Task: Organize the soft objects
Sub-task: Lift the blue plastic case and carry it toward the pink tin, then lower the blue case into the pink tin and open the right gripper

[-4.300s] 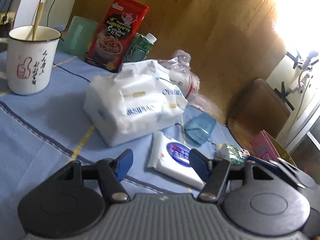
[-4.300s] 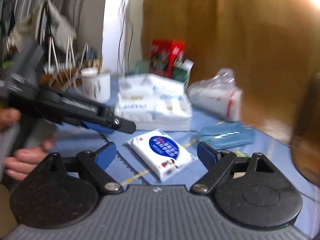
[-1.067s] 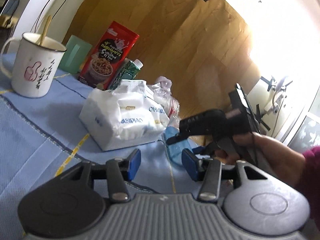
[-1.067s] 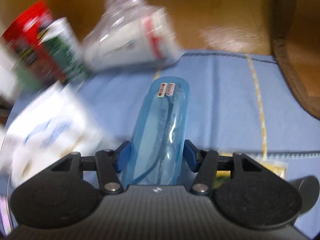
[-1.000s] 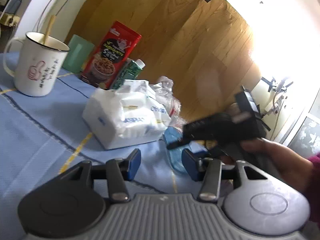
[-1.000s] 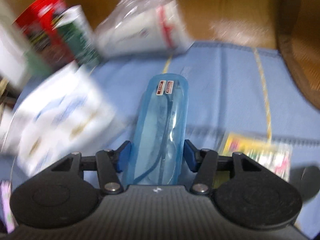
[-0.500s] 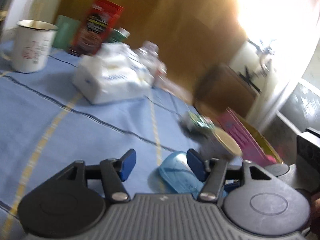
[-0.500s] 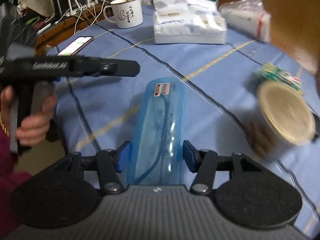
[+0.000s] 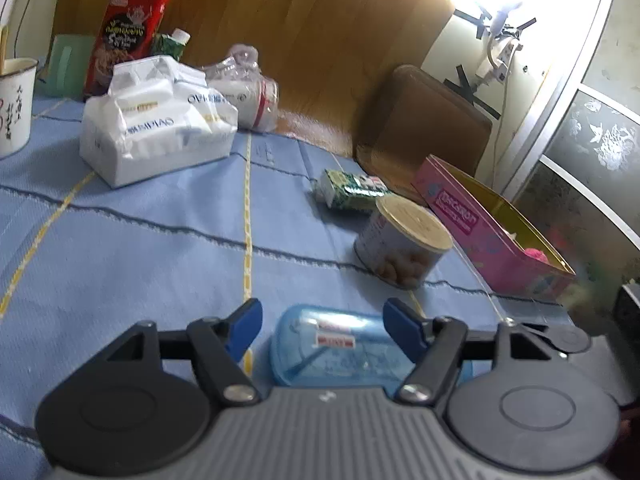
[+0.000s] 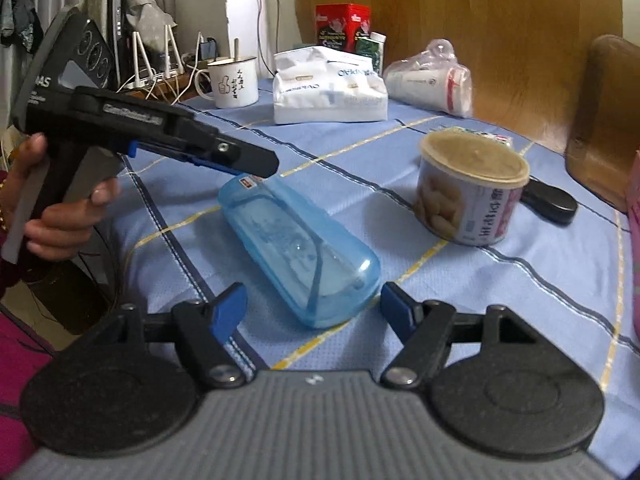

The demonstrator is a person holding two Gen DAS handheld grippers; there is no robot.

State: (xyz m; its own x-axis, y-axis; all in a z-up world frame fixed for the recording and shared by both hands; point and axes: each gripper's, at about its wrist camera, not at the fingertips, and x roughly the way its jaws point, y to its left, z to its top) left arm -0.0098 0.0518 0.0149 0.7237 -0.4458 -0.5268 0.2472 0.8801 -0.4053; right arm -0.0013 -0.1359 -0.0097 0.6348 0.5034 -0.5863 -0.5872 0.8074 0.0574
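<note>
A clear blue glasses case (image 10: 296, 248) lies flat on the blue tablecloth (image 10: 540, 280). Its near end sits between the fingers of my right gripper (image 10: 312, 308), whose jaws are opening and stand apart from it. My left gripper (image 10: 256, 164), held by a hand, hovers over the case's far end. In the left wrist view the case (image 9: 340, 344) lies under and between the fingers of that gripper (image 9: 322, 322), jaws opening, pads not touching it. A white tissue pack (image 9: 156, 120) and a bag of cups (image 9: 248, 92) rest at the back.
A snack can with a tan lid (image 10: 468, 188) stands right of the case. A small green carton (image 9: 352, 192) and an open pink box (image 9: 488, 232) lie beyond it. A mug (image 10: 234, 82) and a red box (image 9: 128, 36) stand at the back, a wooden chair (image 9: 424, 120) at the right.
My right gripper carried the blue case from the back of the table to the near side, set it down and let go. The left gripper swung over it and widened its jaws.
</note>
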